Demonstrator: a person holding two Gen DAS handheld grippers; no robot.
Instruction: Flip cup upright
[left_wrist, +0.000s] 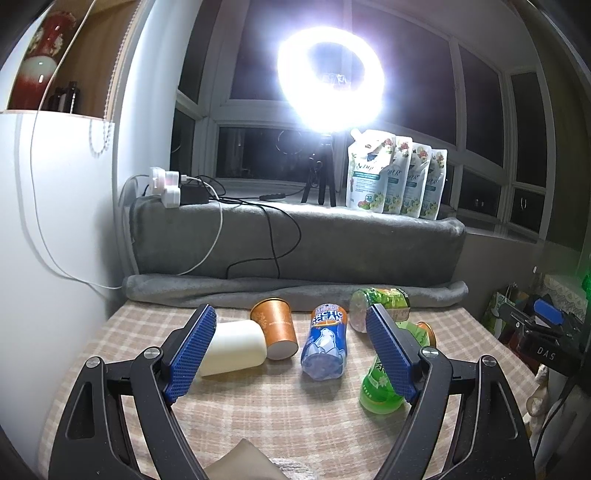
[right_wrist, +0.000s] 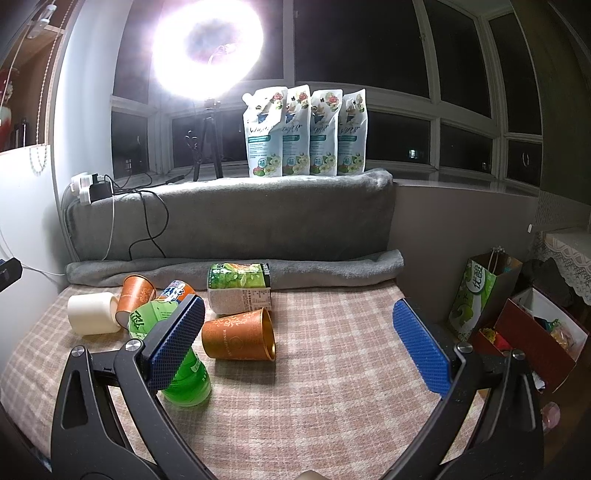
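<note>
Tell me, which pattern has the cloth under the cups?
The cloth has a beige and white check pattern, best seen in the right wrist view.

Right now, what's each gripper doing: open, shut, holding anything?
Left gripper: jaws open, holding nothing, above the checked cloth.
Right gripper: jaws open wide, holding nothing; the orange cup lies on its side between them.

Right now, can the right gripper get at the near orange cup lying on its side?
Probably yes. The right gripper is open, and the orange cup lies just inside its left finger, gold rim facing bare cloth. The green bottle crowds its other side.
</note>
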